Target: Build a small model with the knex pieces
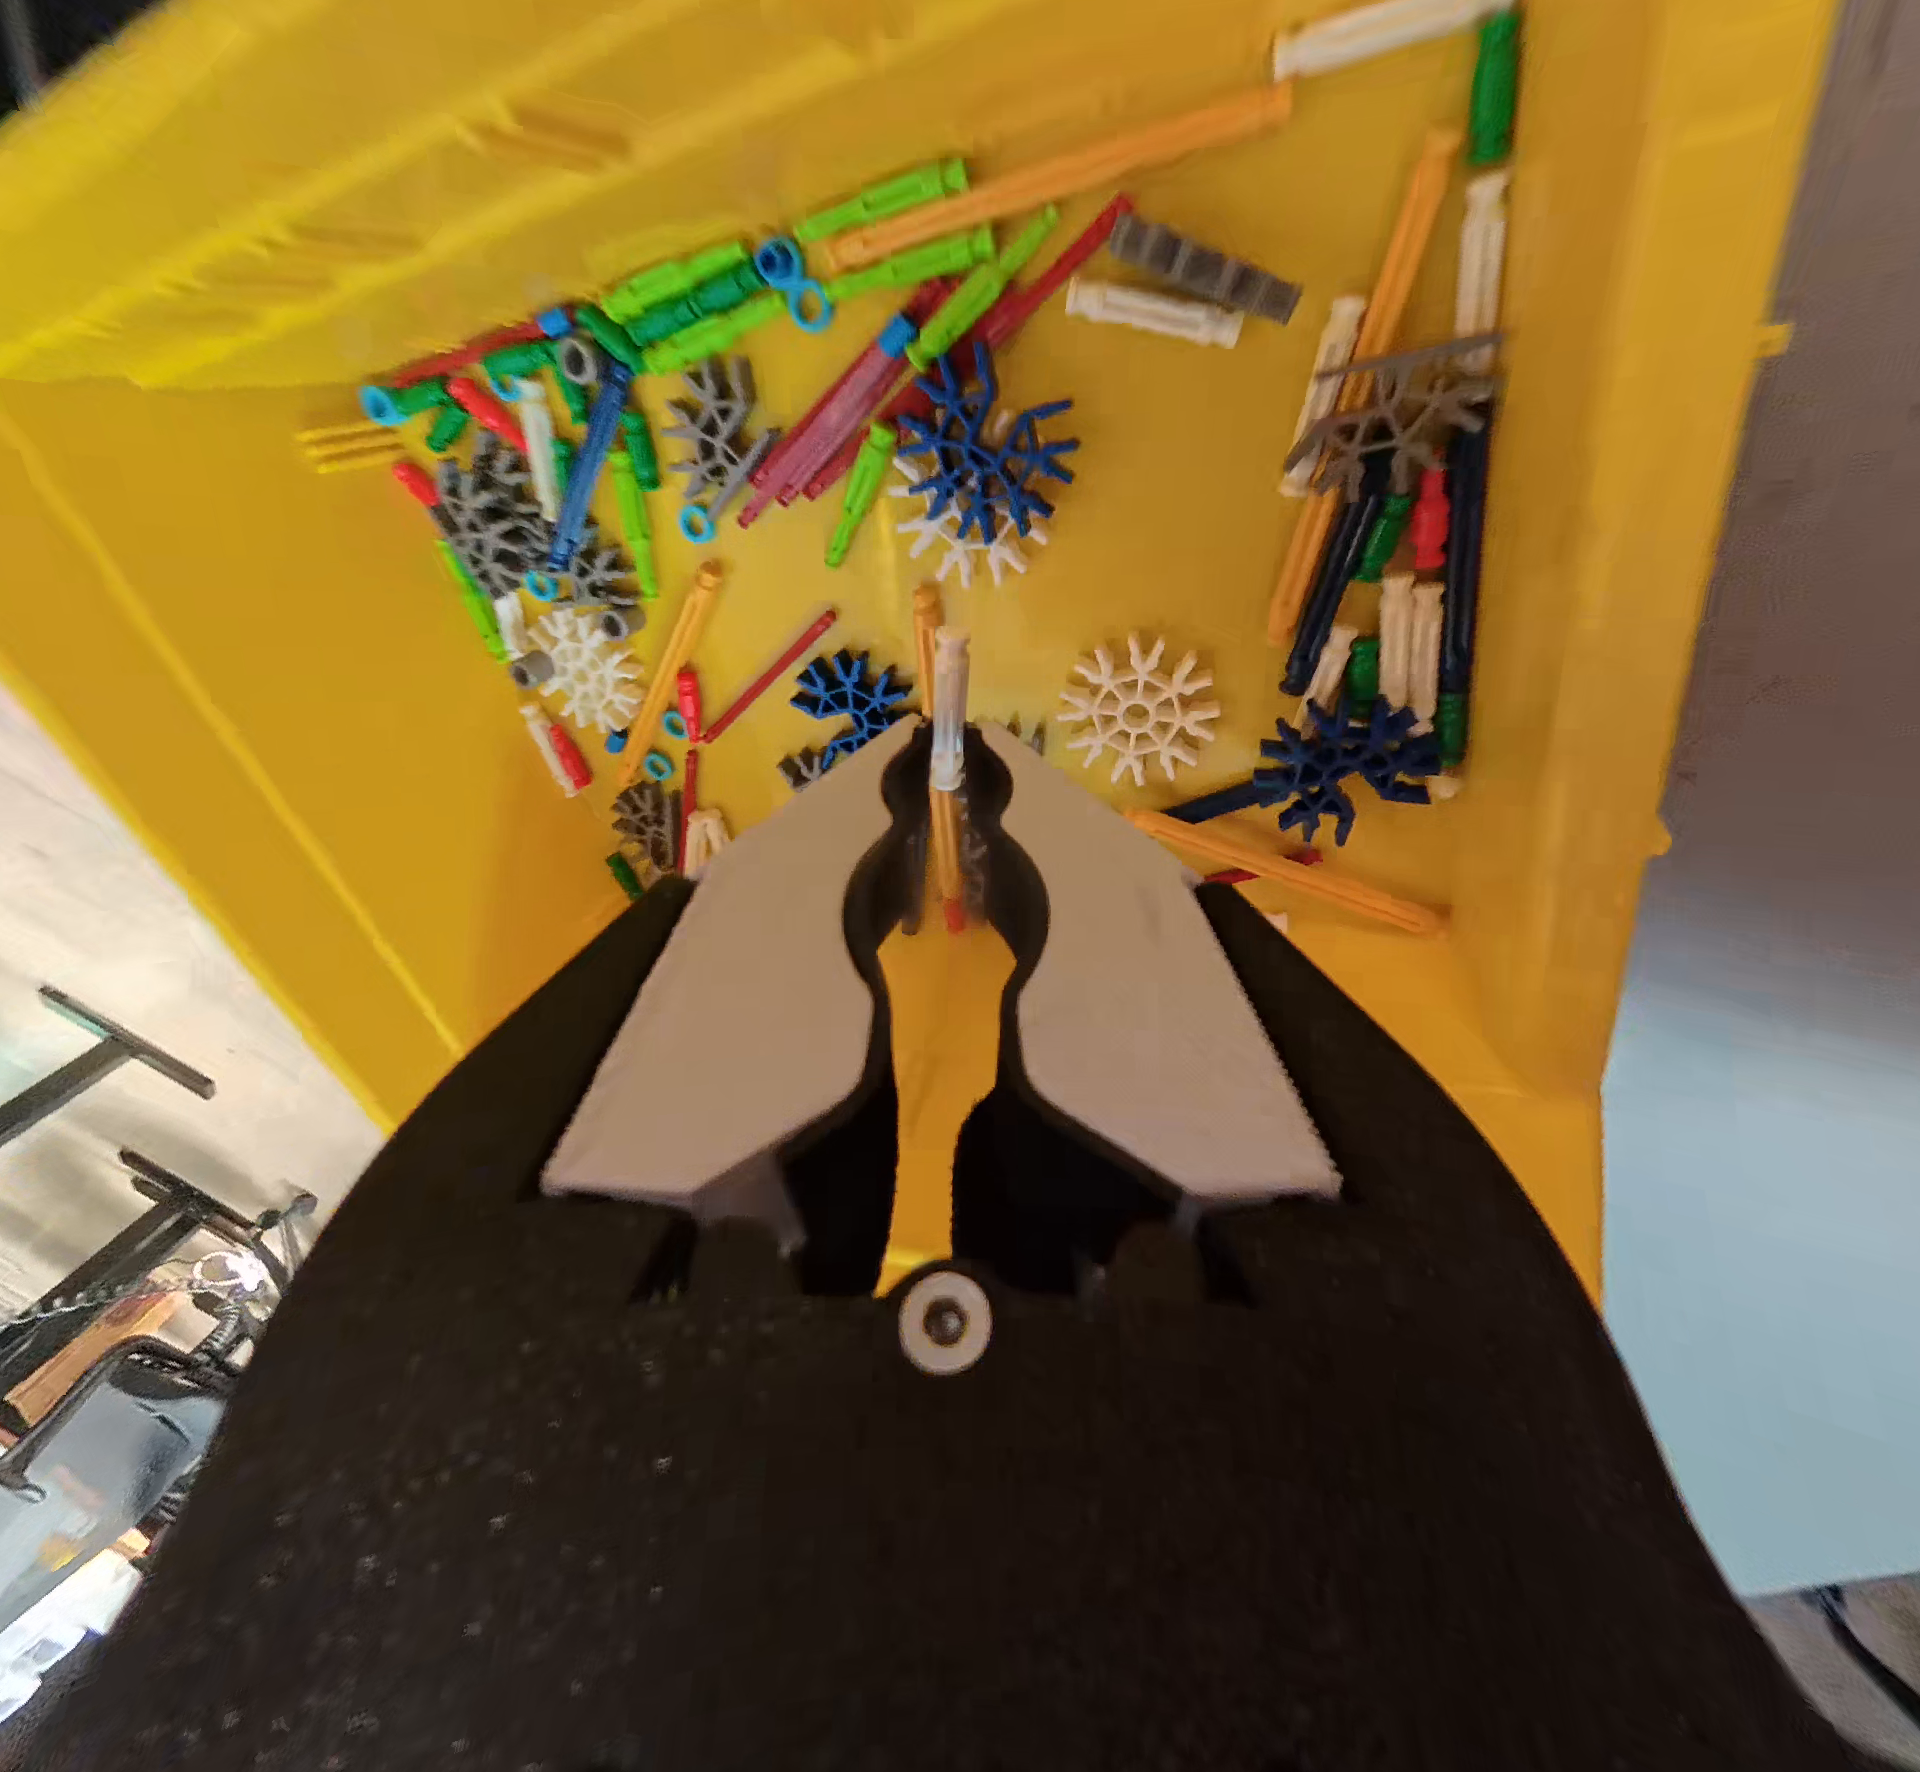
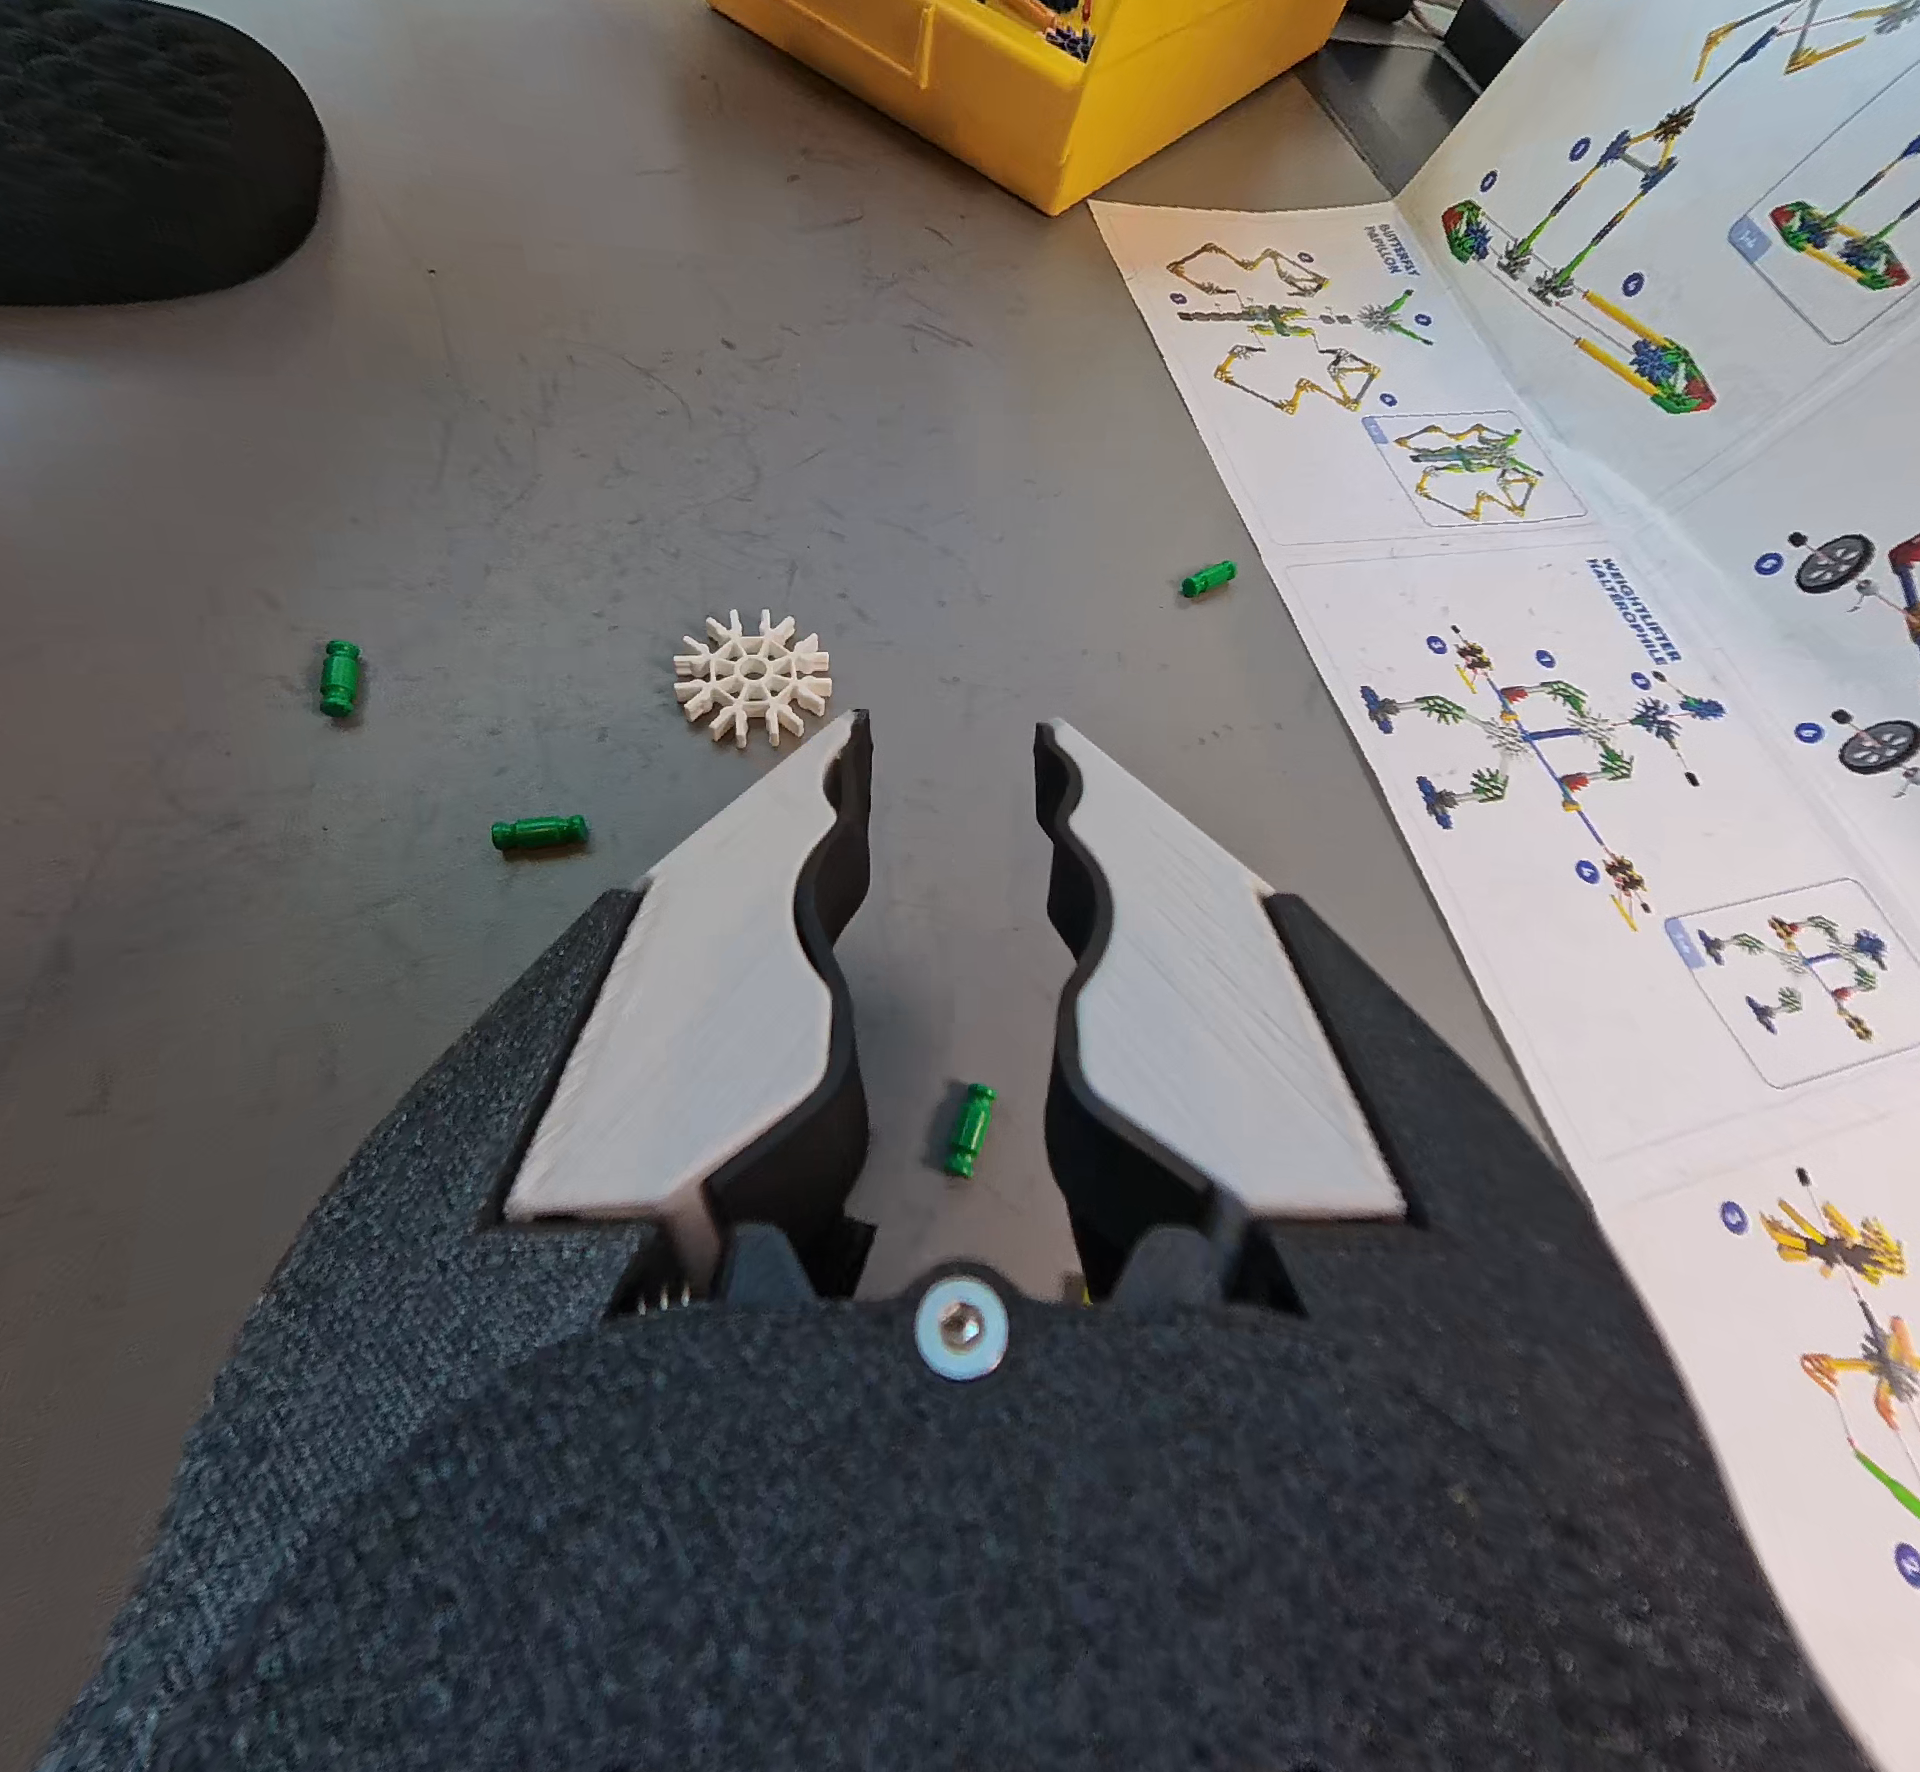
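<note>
White rod (image 1: 950, 683) pinched at the left gripper (image 1: 948, 733) tips, over the yellow bin (image 1: 260, 683).

Jaws closed right down on that rod, its free end poking out past the tips above the bin floor. Below it, loose toy pieces everywhere: white snowflake wheel (image 1: 1138, 709) just to the right, blue snowflake piece (image 1: 982, 455) farther in, long orange stick (image 1: 1060, 174) toward the back wall, green rods (image 1: 686, 288) heaped at left. Over at the right gripper (image 2: 951, 735): jaws wide apart, nothing held, low over the grey table (image 2: 520, 423). White wheel (image 2: 751, 678) just beside its left tip, short green peg (image 2: 969, 1130) on the table between the fingers, more green pegs (image 2: 539, 833) scattered left. Instruction sheet (image 2: 1558, 683) spread at right.
</note>
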Action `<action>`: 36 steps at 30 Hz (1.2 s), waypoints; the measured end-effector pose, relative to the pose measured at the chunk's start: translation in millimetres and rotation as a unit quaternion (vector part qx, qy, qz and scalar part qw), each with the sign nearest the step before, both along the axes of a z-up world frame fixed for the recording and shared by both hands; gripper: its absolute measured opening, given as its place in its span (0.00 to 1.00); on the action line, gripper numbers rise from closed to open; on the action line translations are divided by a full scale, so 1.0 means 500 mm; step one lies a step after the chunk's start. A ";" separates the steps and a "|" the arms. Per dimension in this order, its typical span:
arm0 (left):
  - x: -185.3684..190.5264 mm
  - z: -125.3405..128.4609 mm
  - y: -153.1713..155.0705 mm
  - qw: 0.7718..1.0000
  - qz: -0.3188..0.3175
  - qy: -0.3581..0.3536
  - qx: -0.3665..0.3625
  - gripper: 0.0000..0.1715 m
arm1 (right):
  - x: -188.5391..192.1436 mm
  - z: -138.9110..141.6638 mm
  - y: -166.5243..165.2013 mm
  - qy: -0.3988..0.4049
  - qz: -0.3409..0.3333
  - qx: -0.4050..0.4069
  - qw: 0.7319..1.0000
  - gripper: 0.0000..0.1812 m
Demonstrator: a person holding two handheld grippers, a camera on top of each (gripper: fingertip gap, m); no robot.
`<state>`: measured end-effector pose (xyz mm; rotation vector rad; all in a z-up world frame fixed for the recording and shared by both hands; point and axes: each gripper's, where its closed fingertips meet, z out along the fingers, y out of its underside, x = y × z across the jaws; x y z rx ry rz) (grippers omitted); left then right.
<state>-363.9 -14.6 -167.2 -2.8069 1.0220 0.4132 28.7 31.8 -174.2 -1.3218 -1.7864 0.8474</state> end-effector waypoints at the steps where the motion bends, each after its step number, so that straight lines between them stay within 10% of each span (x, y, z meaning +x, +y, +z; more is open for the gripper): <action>1: 0.023 0.037 0.007 0.999 -0.010 0.006 0.039 0.03 | 0.000 -0.006 -0.003 -0.010 0.001 -0.002 1.000 0.17; 6: 0.284 0.113 -0.004 0.979 -0.114 -0.054 0.162 0.03 | -0.014 -0.034 -0.037 -0.060 0.009 -0.007 0.998 0.25; 13: 0.608 -0.038 -0.023 0.943 -0.200 -0.197 0.181 0.03 | -0.043 -0.068 -0.082 -0.131 0.011 -0.011 0.991 0.26; 36: 0.709 -0.107 -0.029 0.909 -0.263 -0.294 0.137 0.04 | 0.017 -0.079 -0.104 -0.151 0.103 -0.044 0.982 0.22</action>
